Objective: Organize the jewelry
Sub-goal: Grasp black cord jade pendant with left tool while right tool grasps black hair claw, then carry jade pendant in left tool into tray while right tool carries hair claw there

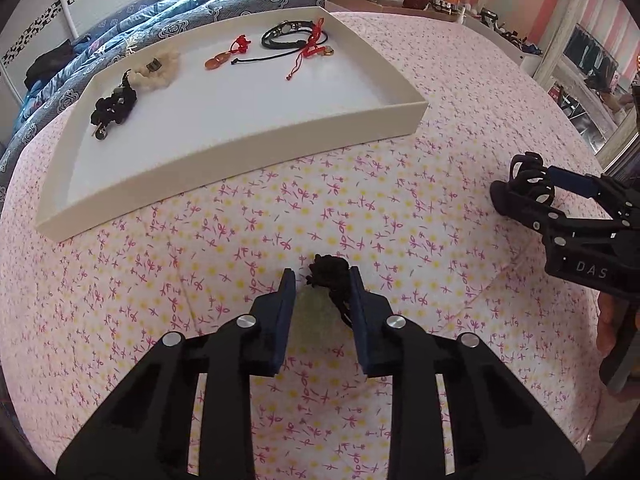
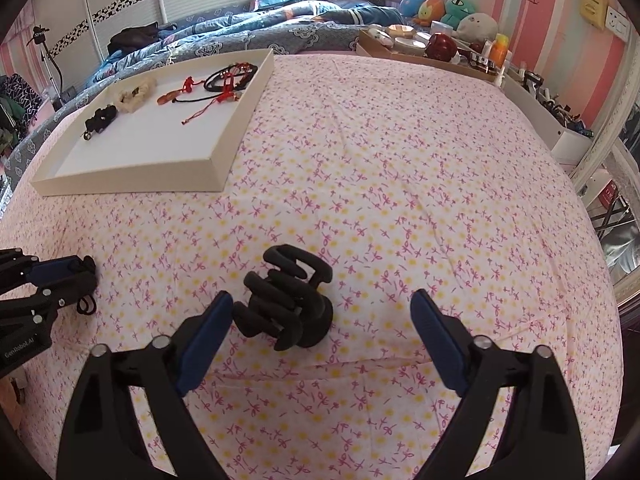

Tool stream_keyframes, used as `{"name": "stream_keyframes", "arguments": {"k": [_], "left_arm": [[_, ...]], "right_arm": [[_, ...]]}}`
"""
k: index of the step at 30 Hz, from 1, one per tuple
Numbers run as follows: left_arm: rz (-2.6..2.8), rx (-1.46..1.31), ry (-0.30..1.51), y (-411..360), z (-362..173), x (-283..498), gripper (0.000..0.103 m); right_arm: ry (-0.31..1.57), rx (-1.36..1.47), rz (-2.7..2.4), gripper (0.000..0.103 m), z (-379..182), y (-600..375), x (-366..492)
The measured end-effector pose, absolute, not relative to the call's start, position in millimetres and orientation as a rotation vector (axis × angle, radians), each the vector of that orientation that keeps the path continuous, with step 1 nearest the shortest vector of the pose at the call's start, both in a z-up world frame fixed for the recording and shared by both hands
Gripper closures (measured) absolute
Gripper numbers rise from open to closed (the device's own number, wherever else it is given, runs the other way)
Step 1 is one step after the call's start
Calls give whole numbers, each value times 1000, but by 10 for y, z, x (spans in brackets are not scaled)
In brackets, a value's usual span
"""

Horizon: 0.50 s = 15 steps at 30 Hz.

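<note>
Left gripper [image 1: 322,280]: pointed down at the sheet [image 1: 400,128]; its blue pads [image 1: 286,312] are drawn close about a green pendant [image 1: 314,312] on a black cord [image 1: 330,270]. The cord's knot is seen touching the right-hand pad; whether the pads press on the pendant cannot be told.
Pendant: lain on the sheet between the pads, in front of the tray [image 1: 256,148], outside it.
Right gripper [image 2: 322,308]: jaws held wide apart, with nothing clamped.
Hair claw [image 2: 286,300]: black, rested on the sheet between the right gripper's fingers, nearer the left-hand one; no contact is seen.
Tray: white, shallow, placed on the sheet beyond both grippers.
Tray contents: a black scrunchie [image 1: 114,106], a cream scrunchie [image 1: 156,70], an orange pendant [image 1: 218,62], a black bracelet [image 1: 288,36] and a red cord [image 1: 310,50] are laid along its far side.
</note>
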<state>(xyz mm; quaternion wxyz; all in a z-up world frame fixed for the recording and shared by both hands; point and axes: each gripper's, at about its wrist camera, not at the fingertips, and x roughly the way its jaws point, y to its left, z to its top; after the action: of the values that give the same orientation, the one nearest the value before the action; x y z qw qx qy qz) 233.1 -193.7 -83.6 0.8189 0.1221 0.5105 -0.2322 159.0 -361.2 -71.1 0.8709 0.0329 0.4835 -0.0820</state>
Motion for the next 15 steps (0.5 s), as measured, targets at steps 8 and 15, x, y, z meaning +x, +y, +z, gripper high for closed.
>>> {"name": "stream_keyframes", "arguments": {"k": [8, 15], "left_arm": [[-494, 244, 1088, -1896, -832, 2331, 78], [-482, 222, 1092, -1812, -823, 2343, 79]], "right_arm": [[1021, 117, -137, 38, -748, -3636, 1610], [1008, 120, -87, 64, -704, -3553, 1612]]}}
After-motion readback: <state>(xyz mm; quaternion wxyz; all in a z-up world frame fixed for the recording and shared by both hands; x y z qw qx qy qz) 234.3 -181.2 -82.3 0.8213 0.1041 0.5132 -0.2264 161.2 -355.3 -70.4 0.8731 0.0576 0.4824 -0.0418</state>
